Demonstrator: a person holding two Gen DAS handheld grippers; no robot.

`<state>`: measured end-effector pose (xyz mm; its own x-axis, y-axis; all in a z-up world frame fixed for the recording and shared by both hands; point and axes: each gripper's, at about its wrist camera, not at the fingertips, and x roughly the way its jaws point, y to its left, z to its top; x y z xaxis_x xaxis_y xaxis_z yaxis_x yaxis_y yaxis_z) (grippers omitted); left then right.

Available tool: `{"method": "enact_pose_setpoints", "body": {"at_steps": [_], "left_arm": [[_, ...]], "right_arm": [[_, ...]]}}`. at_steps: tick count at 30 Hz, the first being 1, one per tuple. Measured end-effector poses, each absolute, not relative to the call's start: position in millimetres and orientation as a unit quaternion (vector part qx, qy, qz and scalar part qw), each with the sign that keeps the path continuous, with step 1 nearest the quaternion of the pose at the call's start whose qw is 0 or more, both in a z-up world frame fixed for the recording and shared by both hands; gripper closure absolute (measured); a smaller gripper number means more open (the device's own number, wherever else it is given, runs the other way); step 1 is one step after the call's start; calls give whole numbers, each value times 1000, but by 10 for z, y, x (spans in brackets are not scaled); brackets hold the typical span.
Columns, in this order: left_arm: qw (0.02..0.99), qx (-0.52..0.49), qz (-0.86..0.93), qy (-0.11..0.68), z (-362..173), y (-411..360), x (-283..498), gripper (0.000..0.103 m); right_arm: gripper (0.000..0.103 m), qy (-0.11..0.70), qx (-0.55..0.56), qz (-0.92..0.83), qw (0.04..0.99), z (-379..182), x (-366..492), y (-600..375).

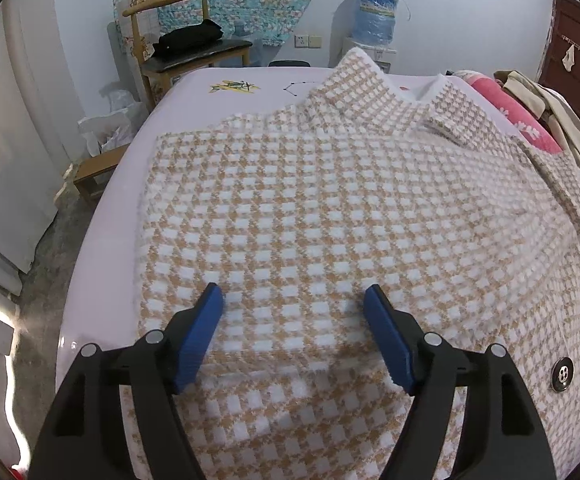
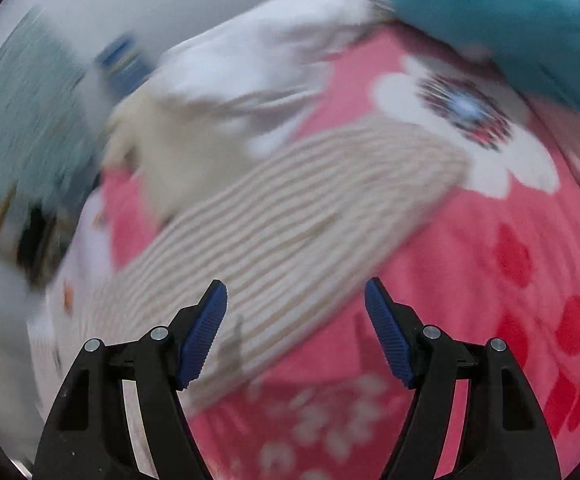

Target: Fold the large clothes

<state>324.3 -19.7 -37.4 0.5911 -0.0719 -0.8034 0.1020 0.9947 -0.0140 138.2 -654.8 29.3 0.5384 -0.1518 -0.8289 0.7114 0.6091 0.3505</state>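
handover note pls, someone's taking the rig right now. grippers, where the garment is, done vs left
Left gripper: open, empty, above the near part of the checked coat.
Right gripper: open, empty, aimed at a ribbed beige knit lying on a pink floral blanket; that view is motion-blurred.
Coat: spread mostly flat on the bed, collar at the far end, one dark button showing at the near right.
Done: coat laid out. One flap seems turned over along the right side, hard to confirm.
Left: grasp the edges, make the folds, square it up.

tan-and-white checked coat point(image 1: 330, 208) with a black button point(image 1: 562, 374) on a pale lilac sheet point(image 1: 218, 80); pink flowered blanket point(image 2: 470, 280).
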Motion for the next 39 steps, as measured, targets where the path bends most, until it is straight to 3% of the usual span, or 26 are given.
{"method": "enact_pose_setpoints", "body": {"at_steps": [13, 20, 23, 26, 29, 39], "left_arm": [[895, 2, -48, 444, -379, -214, 3251, 24], [894, -1, -49, 445, -375, -221, 3258, 23], [894, 2, -48, 445, -369, -229, 3260, 24], [895, 3, -49, 443, -351, -220, 3254, 24], [899, 5, -48, 435, -298, -194, 3210, 30], [898, -67, -68, 430, -84, 236, 2922, 74]], "right_arm": [[50, 370, 410, -313, 773, -48, 1512, -7006], [88, 365, 351, -324, 799, 196, 1444, -6816], [96, 350, 316, -322, 821, 511, 1377, -6629], [96, 330, 269, -315, 848, 912, 1345, -6349], [97, 306, 224, -301, 875, 1283, 1469, -6064], [97, 204, 15, -150, 967, 2605, 1727, -3686]]}}
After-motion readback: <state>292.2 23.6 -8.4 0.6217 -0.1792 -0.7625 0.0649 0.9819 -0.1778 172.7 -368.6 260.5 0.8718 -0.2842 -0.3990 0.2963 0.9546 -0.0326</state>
